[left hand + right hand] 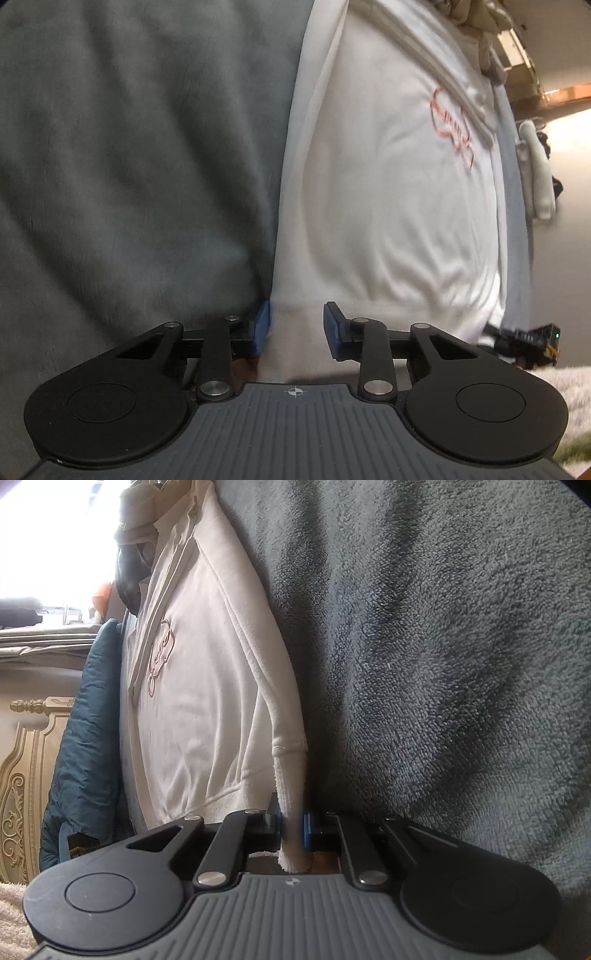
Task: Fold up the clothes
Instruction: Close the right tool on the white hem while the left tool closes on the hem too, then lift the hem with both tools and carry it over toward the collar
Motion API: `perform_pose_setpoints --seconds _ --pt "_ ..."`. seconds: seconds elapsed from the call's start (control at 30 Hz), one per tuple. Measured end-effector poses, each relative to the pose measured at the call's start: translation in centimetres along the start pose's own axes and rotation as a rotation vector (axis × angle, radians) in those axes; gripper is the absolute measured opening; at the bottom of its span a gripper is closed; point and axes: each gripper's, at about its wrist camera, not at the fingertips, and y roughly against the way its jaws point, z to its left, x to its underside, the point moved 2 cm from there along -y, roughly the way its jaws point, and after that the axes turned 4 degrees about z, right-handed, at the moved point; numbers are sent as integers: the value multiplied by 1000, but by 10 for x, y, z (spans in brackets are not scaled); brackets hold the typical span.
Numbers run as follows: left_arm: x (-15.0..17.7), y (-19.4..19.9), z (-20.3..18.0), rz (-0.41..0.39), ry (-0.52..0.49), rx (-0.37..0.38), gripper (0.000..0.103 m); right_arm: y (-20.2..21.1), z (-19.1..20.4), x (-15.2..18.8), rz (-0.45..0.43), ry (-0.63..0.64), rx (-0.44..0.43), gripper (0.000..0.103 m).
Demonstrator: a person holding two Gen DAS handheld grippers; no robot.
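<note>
white hoodie [388,206] | red chest script – drawstrings | spread flat on grey fleece – cuff pinched

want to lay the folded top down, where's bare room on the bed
The grey blanket is bare beside the white sweatshirt, on its cuffed-sleeve side. The other side is crowded: a teal jacket lies against it, with more clothes heaped past the collar.

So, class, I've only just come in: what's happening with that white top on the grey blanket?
A person with a gripper in each hand is folding a white hoodie spread on a grey blanket. The right gripper is clamped on a ribbed cuff. The left gripper straddles the hoodie's bottom corner, its jaws apart and not yet pressing on it. No fold is made yet.
</note>
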Motion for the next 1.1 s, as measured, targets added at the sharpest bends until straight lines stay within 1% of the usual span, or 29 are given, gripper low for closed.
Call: perform_pose_setpoints --seconds 0.1,0.23,0.3,0.4,0.47,0.53,0.57,0.6,0.67,0.73,0.83,0.97,1.1 --pt "12 -5 -3 23 -23 -3 31 0 0 0 -3 -1 -1 10" --pt "18 -8 -14 26 -62 2 31 0 0 1 -8 -4 -5 10" --pt "20 -11 -14 38 -66 -13 31 -1 1 2 -11 -5 -7 10" --pt "26 -12 -11 61 -88 -73 31 -2 1 2 -15 -7 -11 10" --pt "28 -14 -11 63 -90 -83 31 -1 0 2 -16 -10 -15 10" --pt "29 -15 -14 48 -98 -90 30 -1 -1 2 -17 -10 -17 10" --pt "29 -16 -15 39 -103 -94 18 -1 -2 2 -20 -10 -17 10" --pt "29 -17 -17 36 -109 -99 12 0 -1 3 -26 -7 -15 10" --pt "30 -17 -21 33 -134 -122 5 0 3 6 -42 18 -6 8" --pt "31 -15 -24 28 -158 -138 4 3 5 8 -60 44 -3 6" --pt "32 -8 -29 7 -166 -144 3 9 7 12 -89 58 -23 5" --pt "33 6 -36 -53 -172 -109 2 20 18 13 -122 89 -64 4" --pt "24 21 -45 -106 -169 -80 2 30 32 7 -159 115 -97 4"
